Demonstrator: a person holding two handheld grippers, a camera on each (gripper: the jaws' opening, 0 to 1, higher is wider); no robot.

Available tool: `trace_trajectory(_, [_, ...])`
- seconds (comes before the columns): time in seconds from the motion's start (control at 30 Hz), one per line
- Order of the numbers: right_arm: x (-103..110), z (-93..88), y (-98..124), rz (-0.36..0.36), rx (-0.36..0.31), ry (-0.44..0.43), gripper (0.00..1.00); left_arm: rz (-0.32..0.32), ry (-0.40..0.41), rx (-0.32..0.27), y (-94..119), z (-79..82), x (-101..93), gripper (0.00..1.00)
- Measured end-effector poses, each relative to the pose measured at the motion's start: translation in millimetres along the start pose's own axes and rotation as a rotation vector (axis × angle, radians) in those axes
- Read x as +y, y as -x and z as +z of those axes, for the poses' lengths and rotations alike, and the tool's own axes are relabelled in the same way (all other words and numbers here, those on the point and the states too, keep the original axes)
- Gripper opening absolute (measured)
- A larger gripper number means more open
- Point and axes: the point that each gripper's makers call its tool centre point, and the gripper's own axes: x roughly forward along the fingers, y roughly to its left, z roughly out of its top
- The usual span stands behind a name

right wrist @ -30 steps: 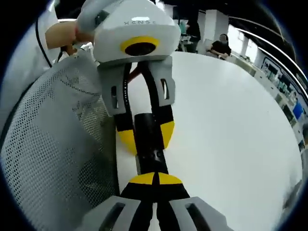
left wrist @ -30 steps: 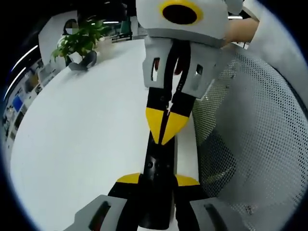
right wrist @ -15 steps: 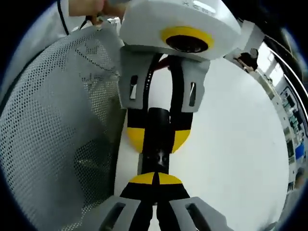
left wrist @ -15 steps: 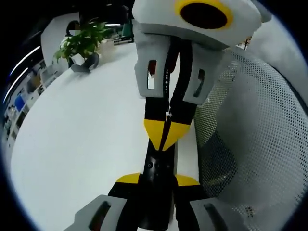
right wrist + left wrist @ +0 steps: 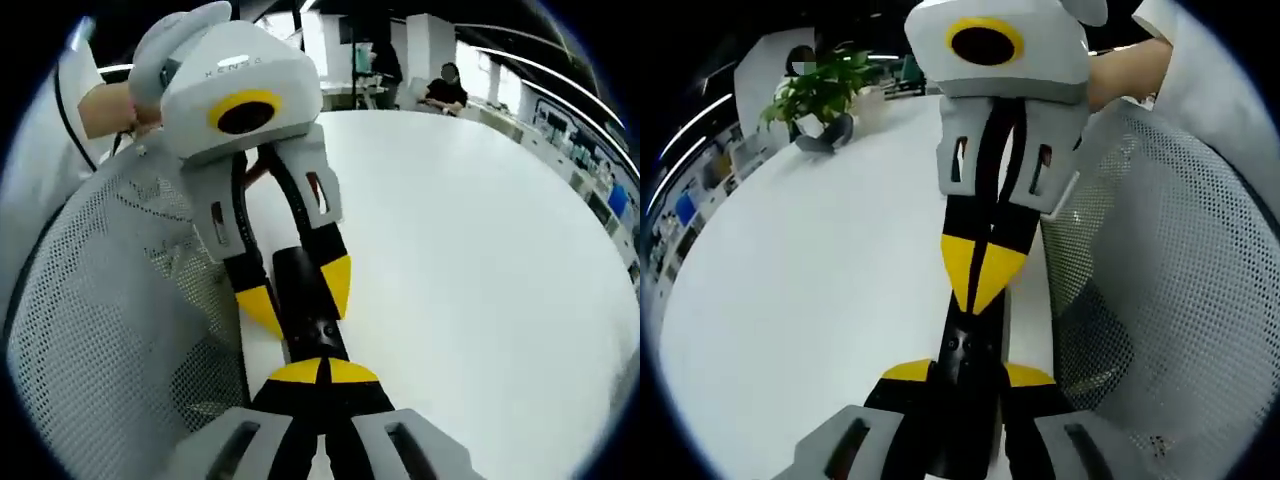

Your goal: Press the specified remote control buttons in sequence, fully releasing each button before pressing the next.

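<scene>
Black remote (image 5: 965, 350) sits clamped between your left hand-held gripper's (image 5: 968, 374) yellow tips, at the near edge of the white counter (image 5: 810, 280) — its long axis runs straight ahead, away from that gripper and toward the other one. In the right gripper view the same remote (image 5: 305, 300) runs from your right hand-held gripper (image 5: 322, 372) up into the left one's grip.

Right hand-held gripper: jaws pinched together to a narrow point, tip on or just over the remote's button face — contact can't be told. In the left gripper view that tip (image 5: 980, 268) comes down from above onto the remote's far half.

So the right gripper is the presser and the left is the holder. The coming move, I'd judge, is a short shift along the remote's length to the next button, after a clean lift off.

Mesh chair back (image 5: 1160, 280) sits just beside the counter edge.
</scene>
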Motion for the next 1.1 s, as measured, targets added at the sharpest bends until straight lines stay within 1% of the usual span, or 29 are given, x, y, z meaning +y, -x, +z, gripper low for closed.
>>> trace_trajectory(0.2, [2,5.6,-2,-0.007,0.009,0.063,0.0,0.004,0.005,0.0,0,0.4,0.1,0.25])
trace_trajectory(0.33, [5,7.5,-6,0.007,0.021,0.097,0.0,0.006,0.007,-0.001,0,0.5,-0.3,0.25])
trace_trajectory(0.37, [4,7.5,-5,0.004,0.034,0.135,0.0,0.006,0.008,-0.003,-1,0.6,-0.3,0.25])
trace_trajectory(0.4, [5,7.1,-5,0.007,0.045,0.14,0.0,0.006,0.009,-0.004,0,0.6,-0.4,0.25])
trace_trajectory(0.47, [5,6.8,-6,0.006,0.066,0.185,0.0,0.006,0.008,-0.004,0,0.5,-0.5,0.25])
trace_trajectory(0.67, [5,7.6,-9,0.013,0.12,0.243,0.0,0.004,0.005,-0.002,0,0.2,-0.3,0.25])
trace_trajectory(0.73, [5,7.3,-8,0.014,0.134,0.277,0.0,0.002,0.002,0.0,0,0.3,-0.1,0.25])
trace_trajectory(0.8, [4,7.3,-8,0.011,0.137,0.27,0.0,0.001,0.0,0.001,0,0.3,-0.1,0.25])
trace_trajectory(0.87, [4,7.0,-7,0.018,0.12,0.253,0.0,0.0,-0.004,0.002,0,0.2,0.0,0.25])
trace_trajectory(0.9, [4,7.6,-6,0.033,0.099,0.217,0.0,-0.001,-0.005,0.001,0,0.1,0.0,0.25])
trace_trajectory(0.93, [3,7.3,-6,0.038,0.093,0.199,0.0,-0.002,-0.005,0.0,0,0.1,0.0,0.25])
trace_trajectory(1.03, [4,5.6,-2,0.054,0.101,0.253,0.0,-0.006,-0.007,0.001,0,0.1,0.0,0.25])
trace_trajectory(1.1, [5,11.4,0,0.046,0.062,0.195,0.0,-0.005,-0.009,0.007,0,0.3,-0.1,0.25])
